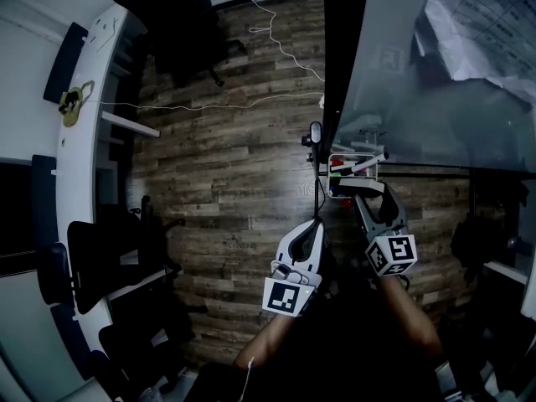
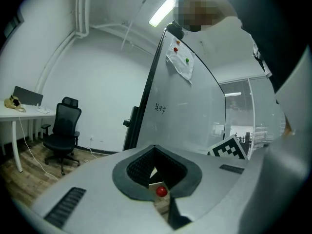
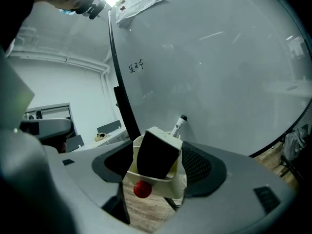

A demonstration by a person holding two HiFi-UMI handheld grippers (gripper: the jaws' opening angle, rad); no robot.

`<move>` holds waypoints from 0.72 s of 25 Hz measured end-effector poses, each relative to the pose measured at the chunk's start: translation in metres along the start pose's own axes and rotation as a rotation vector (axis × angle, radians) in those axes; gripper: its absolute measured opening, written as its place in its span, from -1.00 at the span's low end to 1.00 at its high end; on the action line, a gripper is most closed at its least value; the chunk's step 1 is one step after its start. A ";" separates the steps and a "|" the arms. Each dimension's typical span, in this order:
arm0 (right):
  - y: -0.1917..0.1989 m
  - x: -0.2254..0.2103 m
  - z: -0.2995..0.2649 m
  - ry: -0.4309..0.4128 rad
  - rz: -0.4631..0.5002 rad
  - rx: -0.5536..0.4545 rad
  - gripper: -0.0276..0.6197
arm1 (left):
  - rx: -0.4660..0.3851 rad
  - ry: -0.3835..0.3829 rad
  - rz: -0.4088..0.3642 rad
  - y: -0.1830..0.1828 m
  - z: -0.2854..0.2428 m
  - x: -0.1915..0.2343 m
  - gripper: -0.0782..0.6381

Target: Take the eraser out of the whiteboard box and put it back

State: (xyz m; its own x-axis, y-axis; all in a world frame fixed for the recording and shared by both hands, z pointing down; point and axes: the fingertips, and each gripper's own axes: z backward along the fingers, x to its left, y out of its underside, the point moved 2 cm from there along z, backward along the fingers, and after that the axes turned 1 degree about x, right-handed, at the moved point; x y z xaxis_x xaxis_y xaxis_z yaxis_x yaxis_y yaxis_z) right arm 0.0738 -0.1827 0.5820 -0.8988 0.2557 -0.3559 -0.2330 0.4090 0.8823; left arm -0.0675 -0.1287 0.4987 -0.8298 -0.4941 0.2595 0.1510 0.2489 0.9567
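A black eraser [image 3: 155, 155] with a white back stands upright in the white whiteboard box [image 3: 163, 185], and a marker [image 3: 178, 126] sticks up behind it. My right gripper [image 3: 156, 168] is open. Its jaws stand on either side of the eraser with a gap on each side. A small red ball [image 3: 142, 189] sits on the box front. In the head view the box [image 1: 353, 174] hangs at the whiteboard's [image 1: 435, 82] lower edge, with the right gripper [image 1: 370, 194] right at it. My left gripper [image 1: 316, 224] is lower left of the box, shut and holding nothing.
The whiteboard's black frame post [image 1: 339, 57] rises from the wooden floor [image 1: 234, 157]. A white cable [image 1: 276, 40] lies across the floor. A long white desk [image 1: 79, 141] and black office chairs [image 1: 100, 258] line the left side.
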 end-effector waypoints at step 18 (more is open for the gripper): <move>-0.011 0.001 0.006 -0.009 0.073 -0.023 -0.18 | -0.012 -0.022 0.010 0.003 0.010 -0.003 -0.76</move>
State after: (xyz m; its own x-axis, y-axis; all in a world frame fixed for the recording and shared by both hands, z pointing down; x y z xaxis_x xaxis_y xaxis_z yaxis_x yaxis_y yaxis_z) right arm 0.0773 -0.1811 0.5701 -0.9107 0.2918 -0.2925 -0.1750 0.3688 0.9129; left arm -0.0694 -0.1180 0.4997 -0.8396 -0.4736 0.2660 0.1655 0.2434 0.9557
